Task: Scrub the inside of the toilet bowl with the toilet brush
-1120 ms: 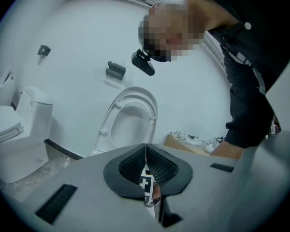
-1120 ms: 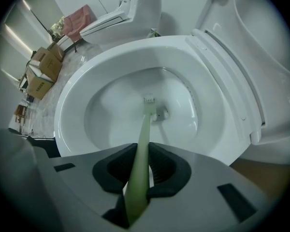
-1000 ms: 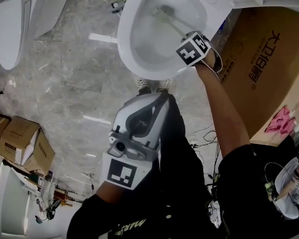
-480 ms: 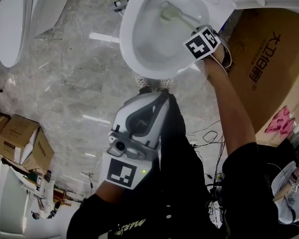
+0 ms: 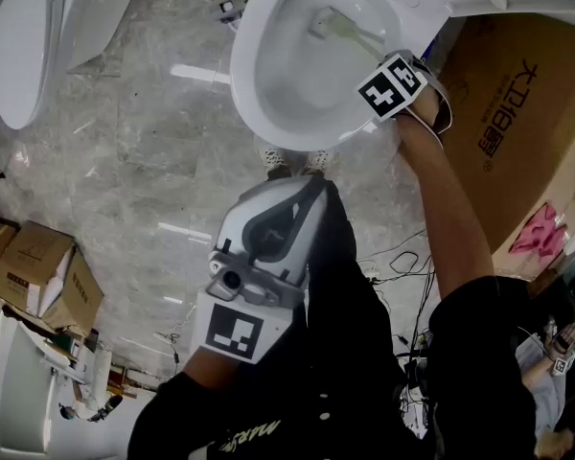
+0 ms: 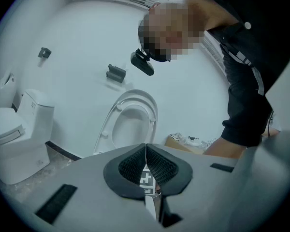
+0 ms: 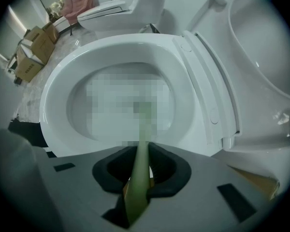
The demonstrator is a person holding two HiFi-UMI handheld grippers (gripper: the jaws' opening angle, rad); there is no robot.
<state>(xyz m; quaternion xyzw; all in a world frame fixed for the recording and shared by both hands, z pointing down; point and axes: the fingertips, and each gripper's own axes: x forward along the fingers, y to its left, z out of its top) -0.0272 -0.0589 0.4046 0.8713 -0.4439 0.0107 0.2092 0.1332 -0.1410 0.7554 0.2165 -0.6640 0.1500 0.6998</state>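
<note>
The white toilet bowl [image 5: 244, 75] is at the top of the head view, seat raised. A pale green toilet brush [image 5: 333, 25] reaches into it, its head against the far inner wall. My right gripper [image 5: 385, 73] hovers over the bowl's right rim, shut on the brush handle [image 7: 141, 170]. In the right gripper view the handle runs from the right gripper [image 7: 143, 174] down into the bowl [image 7: 53, 95]; a mosaic patch hides the brush head. My left gripper [image 5: 307, 192] is held by the person's body, away from the bowl. The left gripper [image 6: 145, 164] is shut with nothing in it.
A large cardboard box [image 5: 517, 132] stands right of the toilet, with a pink cloth [image 5: 541, 233] by it. Small cardboard boxes [image 5: 43, 276] sit at the lower left. Another toilet [image 5: 24, 46] is at the upper left. Cables [image 5: 395, 262] trail on the marble floor.
My right gripper has shifted right and slightly away, and the brush head has slid toward the far side of the bowl. The left gripper has stayed put.
</note>
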